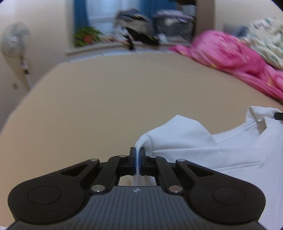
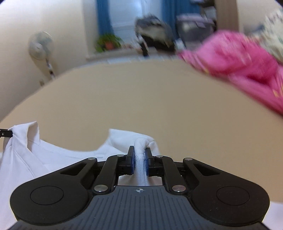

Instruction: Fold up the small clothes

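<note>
Fingers [image 1: 131, 155] of both grippers pinch white polo shirt [image 1: 247, 150] sleeves above a beige table [image 1: 123, 97]. Pink cloth [image 1: 230, 58] lies far right; standing fan [image 1: 16, 40], potted plant [image 1: 86, 35], blue curtains [image 1: 80, 14] behind.

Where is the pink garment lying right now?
The pink garment lies bunched at the far right of the tan surface in both wrist views, beyond the white polo shirt, beside a patterned fabric.
</note>
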Tool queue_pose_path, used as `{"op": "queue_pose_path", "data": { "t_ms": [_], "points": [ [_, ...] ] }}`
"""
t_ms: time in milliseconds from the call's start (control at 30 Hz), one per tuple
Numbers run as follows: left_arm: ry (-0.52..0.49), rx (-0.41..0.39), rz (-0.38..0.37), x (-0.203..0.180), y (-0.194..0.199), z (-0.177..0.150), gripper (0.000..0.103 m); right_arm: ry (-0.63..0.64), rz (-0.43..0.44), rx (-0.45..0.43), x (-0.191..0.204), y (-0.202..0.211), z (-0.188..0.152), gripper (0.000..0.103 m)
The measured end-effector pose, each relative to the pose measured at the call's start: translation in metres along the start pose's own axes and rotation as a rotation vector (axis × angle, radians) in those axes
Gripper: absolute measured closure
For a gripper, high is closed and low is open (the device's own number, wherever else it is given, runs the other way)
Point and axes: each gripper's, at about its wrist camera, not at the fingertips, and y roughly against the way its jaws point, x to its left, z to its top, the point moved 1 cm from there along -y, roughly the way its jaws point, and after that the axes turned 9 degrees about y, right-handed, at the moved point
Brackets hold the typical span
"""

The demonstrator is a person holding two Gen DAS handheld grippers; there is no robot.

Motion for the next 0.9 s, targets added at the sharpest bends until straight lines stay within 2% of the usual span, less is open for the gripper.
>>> {"op": "queue_pose_path", "data": {
  "t_ms": [67,100,133,167,200,233,267,333,433,500,533,567,600,667,700,767,833,900],
  "points": [
    [0.024,-0.031,0.048,0.008,0.003,0.009,0.100,0.027,-0.001,-0.046,0.006,-0.007,0.015,0.092],
    [0.026,-0.036,0.069,0.008,-0.001,0.010,0.097,0.043,-0.015,-0.066,0.008,-0.015,0.021,0.092],
    [0.025,-0.020,0.100,0.004,-0.007,0.013,0.090,0.069,-0.034,-0.083,0.012,-0.023,0.023,0.089],
    [0.021,0.028,0.134,0.001,-0.015,0.013,0.090,0.102,-0.059,-0.058,0.014,-0.036,0.023,0.083],
    [0.005,0.073,0.156,-0.003,-0.019,0.011,0.090,0.123,-0.088,0.004,0.017,-0.048,0.020,0.080],
    [-0.010,0.086,0.167,-0.003,-0.010,0.006,0.090,0.121,-0.105,0.067,0.017,-0.056,0.021,0.080],
    [-0.023,0.061,0.151,-0.007,0.007,0.000,0.090,0.101,-0.107,0.087,0.015,-0.053,0.017,0.080],
    [-0.061,0.060,0.068,-0.016,0.042,-0.018,0.089,0.043,-0.105,0.034,0.008,-0.027,0.015,0.079],
    [-0.141,0.147,-0.026,-0.032,0.077,-0.061,0.087,0.019,0.004,0.045,0.004,0.019,-0.009,0.077],
    [-0.187,0.233,-0.049,-0.037,0.089,-0.097,0.087,0.023,0.129,0.136,0.002,0.038,-0.034,0.075],
    [-0.215,0.293,-0.027,-0.040,0.092,-0.116,0.081,0.052,0.168,0.216,0.005,0.040,-0.049,0.075],
    [-0.254,0.309,0.027,-0.043,0.096,-0.127,0.081,0.108,0.157,0.315,0.008,0.040,-0.064,0.075],
    [-0.262,0.316,0.051,-0.044,0.105,-0.129,0.081,0.165,0.109,0.385,0.012,0.044,-0.080,0.075],
    [-0.167,0.393,0.043,-0.036,0.127,-0.121,0.081,0.158,0.072,0.343,0.001,0.068,-0.091,0.071],
    [-0.104,0.416,0.034,-0.026,0.142,-0.118,0.081,0.097,0.062,0.344,-0.011,0.080,-0.094,0.071],
    [-0.033,0.366,0.018,-0.017,0.178,-0.111,0.079,-0.039,0.001,0.302,-0.040,0.103,-0.098,0.068],
    [0.015,0.301,0.011,-0.020,0.204,-0.110,0.071,-0.213,-0.131,0.244,-0.084,0.125,-0.103,0.059],
    [0.092,0.238,0.014,-0.018,0.222,-0.120,0.071,-0.417,-0.278,0.199,-0.126,0.145,-0.119,0.055]
  ]
}}
